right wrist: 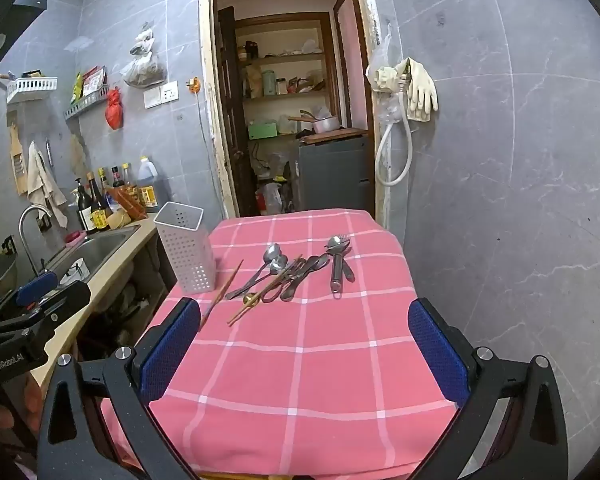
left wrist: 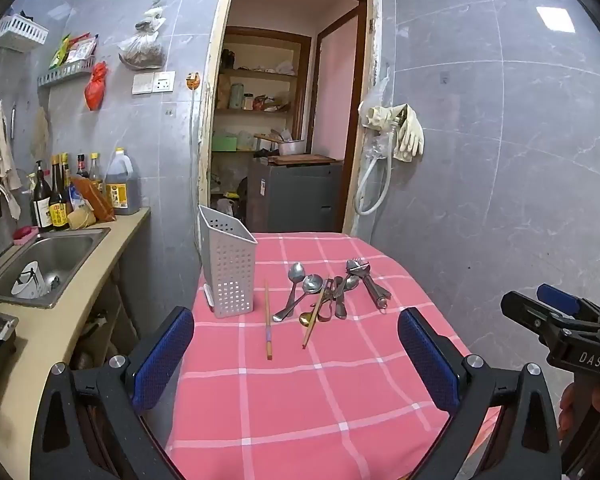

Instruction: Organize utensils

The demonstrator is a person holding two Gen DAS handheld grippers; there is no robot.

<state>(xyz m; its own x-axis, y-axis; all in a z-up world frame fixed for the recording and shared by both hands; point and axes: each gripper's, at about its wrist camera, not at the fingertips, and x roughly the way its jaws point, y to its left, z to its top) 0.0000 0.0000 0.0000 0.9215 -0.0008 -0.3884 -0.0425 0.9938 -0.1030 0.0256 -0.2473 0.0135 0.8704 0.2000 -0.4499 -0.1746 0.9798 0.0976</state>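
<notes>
Small table under a pink cloth with white check lines [left wrist: 300, 380], set against a grey tiled wall, open doorway behind.

Utensils lie loose in a cluster toward the far half of the cloth. Steel spoons with shiny bowls [left wrist: 302, 286] overlap at the handles, bowls pointing away; a small gold-coloured spoon [left wrist: 305, 319] peeks out at the near edge of the heap. One wooden chopstick [left wrist: 268, 322] lies alone to the left of the heap; a second wooden chopstick [left wrist: 314, 322] runs slantwise across the spoon handles. At the right end, a steel tool with a toothed head [right wrist: 336, 258] lies apart from the spoons, just beside them.

White perforated plastic utensil holder [left wrist: 228, 276] stands upright at the cloth's far left corner, mouth open upward, contents not visible.

Left gripper [left wrist: 296, 364]: blue-padded fingers spread wide, nothing between them, above the near cloth. Right gripper [right wrist: 304, 344]: fingers likewise wide apart, holding nothing.

Steel sink [left wrist: 56, 256] in the beige counter to the left.
</notes>
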